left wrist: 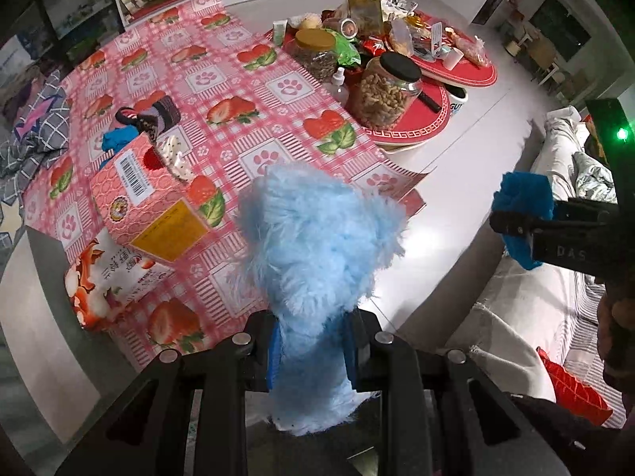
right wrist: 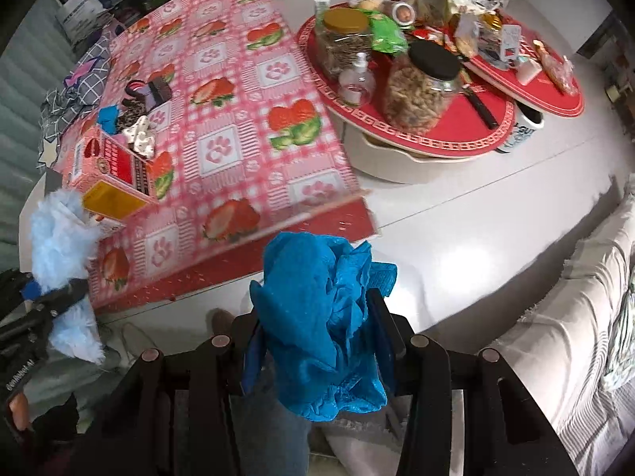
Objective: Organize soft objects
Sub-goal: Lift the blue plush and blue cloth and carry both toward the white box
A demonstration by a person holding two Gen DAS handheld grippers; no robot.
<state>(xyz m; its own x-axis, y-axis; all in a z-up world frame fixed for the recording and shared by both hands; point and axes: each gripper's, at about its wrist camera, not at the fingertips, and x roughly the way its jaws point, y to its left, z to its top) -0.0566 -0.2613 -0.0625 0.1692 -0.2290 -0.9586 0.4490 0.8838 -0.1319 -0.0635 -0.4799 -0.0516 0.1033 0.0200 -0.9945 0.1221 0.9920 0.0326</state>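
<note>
My left gripper [left wrist: 313, 351] is shut on a fluffy light blue sock [left wrist: 313, 246] and holds it upright above the near edge of the strawberry tablecloth [left wrist: 238, 91]. It also shows in the right wrist view [right wrist: 63, 238]. My right gripper [right wrist: 317, 341] is shut on a crumpled bright blue cloth [right wrist: 317, 325], held over the white table's near edge; it also shows in the left wrist view [left wrist: 524, 214]. A pink carton [left wrist: 147, 206] stands on the tablecloth at the left with soft items in its opening. More small socks [left wrist: 147, 119] lie behind it.
Red round trays [right wrist: 416, 127] with jars, a spray bottle and snack packets fill the table's far right. A grey checked cloth [left wrist: 35, 139] lies at the left edge. A snack bag [left wrist: 111, 277] lies in front of the carton. A light sofa [right wrist: 575, 317] is at the right.
</note>
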